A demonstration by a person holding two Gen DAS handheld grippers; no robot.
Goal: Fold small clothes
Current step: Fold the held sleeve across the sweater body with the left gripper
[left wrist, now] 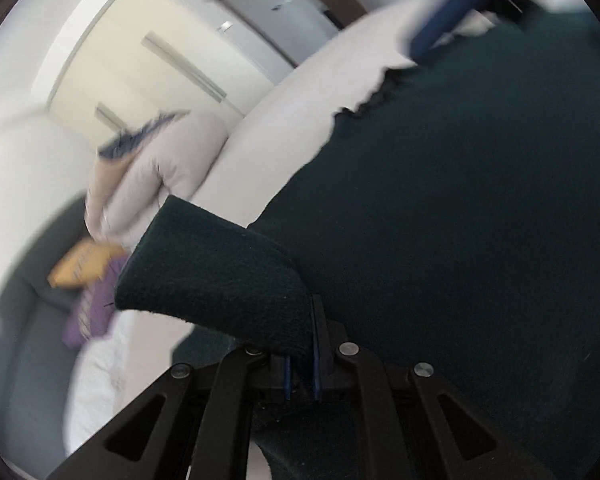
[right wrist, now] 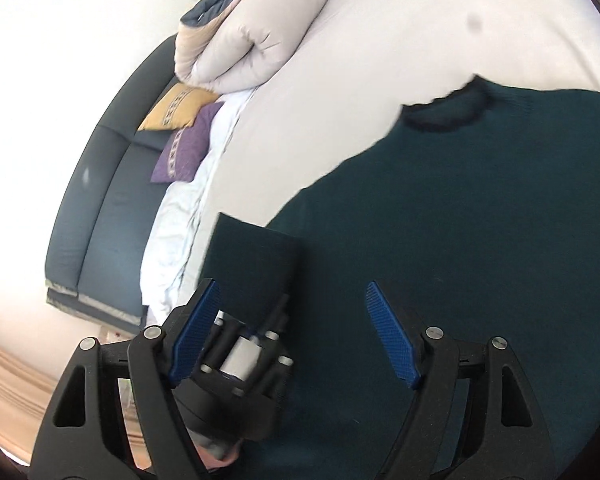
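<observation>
Left gripper (left wrist: 301,376) pinches sweater (left wrist: 460,208) sleeve — right gripper (right wrist: 296,332) spread wide

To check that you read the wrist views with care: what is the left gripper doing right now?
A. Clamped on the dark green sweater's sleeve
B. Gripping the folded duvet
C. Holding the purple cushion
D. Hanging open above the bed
A: the left gripper has its jaws shut on the sleeve of the dark green sweater.

- Sweater (right wrist: 480,216): dark green knitted cloth, matt, fuzzy.
- Bed cover (right wrist: 380,60): pale smooth cloth.
- Right gripper (right wrist: 294,334): matt black plastic, blue ribbed pads (right wrist: 392,334), bright metal pins.
- Headboard (right wrist: 100,208): dark, smooth, faintly glossy.
</observation>
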